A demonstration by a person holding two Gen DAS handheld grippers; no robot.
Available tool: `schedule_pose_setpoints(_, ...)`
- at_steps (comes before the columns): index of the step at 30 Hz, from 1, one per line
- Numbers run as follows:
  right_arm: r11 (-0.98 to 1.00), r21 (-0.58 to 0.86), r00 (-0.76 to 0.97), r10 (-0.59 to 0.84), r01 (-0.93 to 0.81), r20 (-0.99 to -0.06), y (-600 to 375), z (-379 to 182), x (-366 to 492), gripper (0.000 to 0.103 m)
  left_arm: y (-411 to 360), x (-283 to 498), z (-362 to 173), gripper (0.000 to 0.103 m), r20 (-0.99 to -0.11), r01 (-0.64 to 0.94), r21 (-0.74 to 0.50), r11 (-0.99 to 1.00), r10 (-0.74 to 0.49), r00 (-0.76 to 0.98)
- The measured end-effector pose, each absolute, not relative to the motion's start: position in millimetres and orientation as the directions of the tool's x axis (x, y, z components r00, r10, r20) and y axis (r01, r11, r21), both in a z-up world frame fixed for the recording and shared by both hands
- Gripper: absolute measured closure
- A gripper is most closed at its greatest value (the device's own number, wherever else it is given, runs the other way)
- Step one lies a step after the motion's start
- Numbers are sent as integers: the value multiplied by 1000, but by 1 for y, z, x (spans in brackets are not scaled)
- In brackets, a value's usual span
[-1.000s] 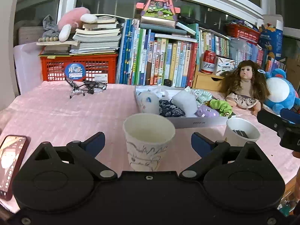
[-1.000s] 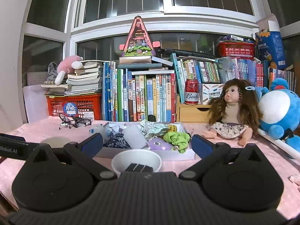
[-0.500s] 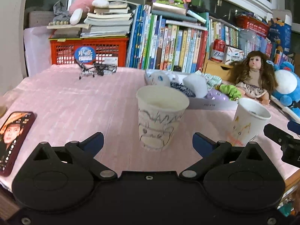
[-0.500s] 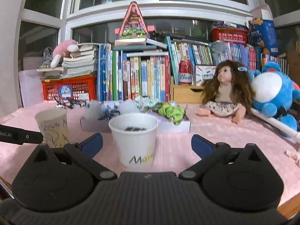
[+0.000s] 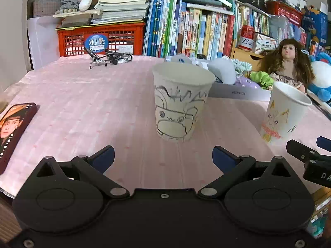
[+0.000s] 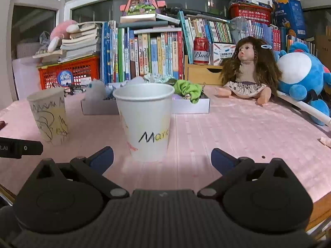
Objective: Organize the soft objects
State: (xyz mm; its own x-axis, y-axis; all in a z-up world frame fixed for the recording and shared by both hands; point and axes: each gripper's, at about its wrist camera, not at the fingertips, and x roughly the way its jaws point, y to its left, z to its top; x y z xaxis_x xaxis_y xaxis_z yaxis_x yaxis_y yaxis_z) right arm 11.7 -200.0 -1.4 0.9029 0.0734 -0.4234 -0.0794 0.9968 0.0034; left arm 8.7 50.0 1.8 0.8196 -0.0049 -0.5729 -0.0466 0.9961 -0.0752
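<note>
Two handheld grippers face a pink-clothed table (image 5: 82,107). The left gripper (image 5: 163,157), jaws spread wide and empty, points at an upright paper cup with black scribbled drawings (image 5: 180,101), standing just ahead and centred between its fingers. The right gripper (image 6: 162,157), jaws likewise released, faces an upright white paper cup lettered in black and yellow (image 6: 146,119). The soft objects, among them a green scrunchie (image 6: 189,90), lie in a shallow white box (image 6: 192,105) beyond both cups, nearer the right gripper.
</note>
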Motion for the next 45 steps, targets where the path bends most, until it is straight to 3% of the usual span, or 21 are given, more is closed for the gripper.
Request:
schedule_pose_setpoints(14,996,-9,863,70,-86,-500,-190,-17,19,0,37,16,-14,0,-600,-60,-23,998,34,799)
schedule_pose_setpoints(45,996,-22,833,60,-86,-550,-186,-16,26,0,36,25,-13,0,-634,-51,2,999,41,772)
